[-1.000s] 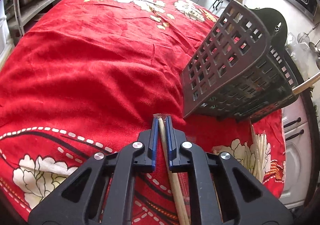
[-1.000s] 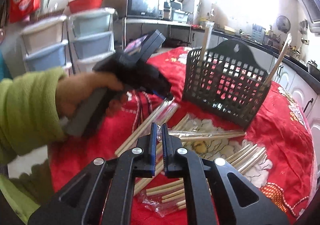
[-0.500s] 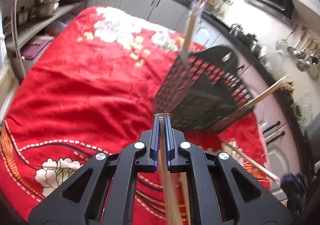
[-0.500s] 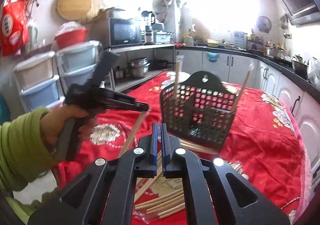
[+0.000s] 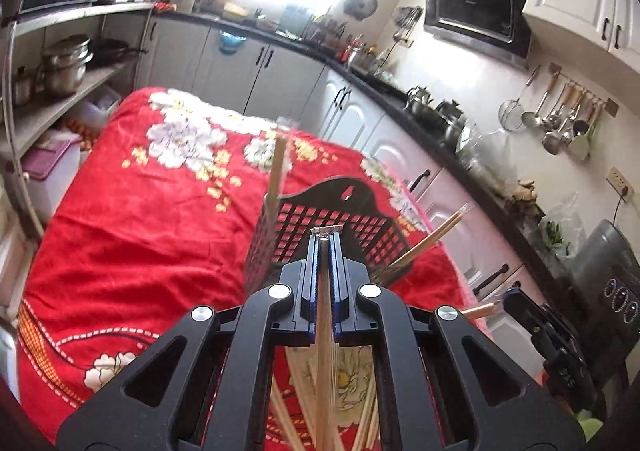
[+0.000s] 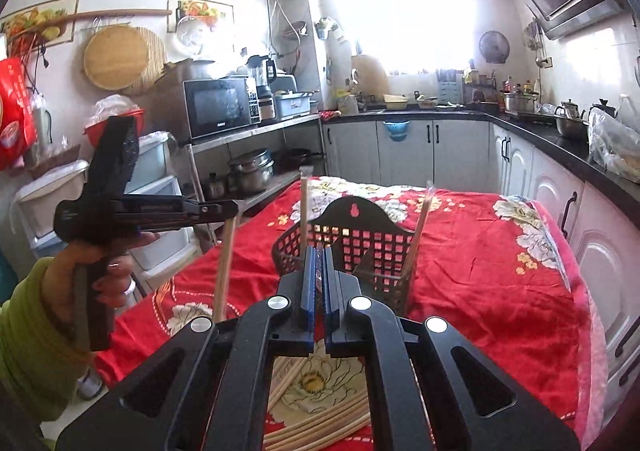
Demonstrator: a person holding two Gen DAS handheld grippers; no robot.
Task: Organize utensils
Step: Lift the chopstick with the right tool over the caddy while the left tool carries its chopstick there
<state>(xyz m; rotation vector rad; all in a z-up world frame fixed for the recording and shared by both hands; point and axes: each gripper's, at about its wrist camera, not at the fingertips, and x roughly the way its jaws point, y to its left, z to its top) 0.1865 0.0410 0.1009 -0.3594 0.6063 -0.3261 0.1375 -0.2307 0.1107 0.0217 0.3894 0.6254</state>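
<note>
Chopsticks in clear plastic sleeves are the task's thing here. One wrapped pair [image 5: 323, 355] is clamped in the left claw [image 5: 325, 241], whose jaws are pressed nearly together on it; the sticks hang down below the claw and a scrap of wrapper sticks out past the tips. The right claw [image 6: 316, 251] is also closed narrow, with what looks like a bit of clear wrapper between its pads; in the left wrist view it appears at the right edge holding the end of another stick [image 5: 478, 309].

Judging by look, these sticks are light, stiff and thin, and the plastic sleeve is probably slippery, so a long stick held near one end may swing or slide. Taking hold closer to the middle would likely steady it, while an end grip leaves the free end to drop into the basket.

Loose chopsticks [image 6: 320, 433] lie in a pile on the near part of the bench, on the red flowered cloth [image 6: 480, 291]. Beyond them stands the black lattice utensil basket [image 6: 360, 247], upright, with a hanging tab at its back. It already holds two wrapped pairs: one [image 6: 303, 211] leaning at its left side, another [image 6: 420, 223] tilted out at its right. The rest of the basket looks empty.
</note>
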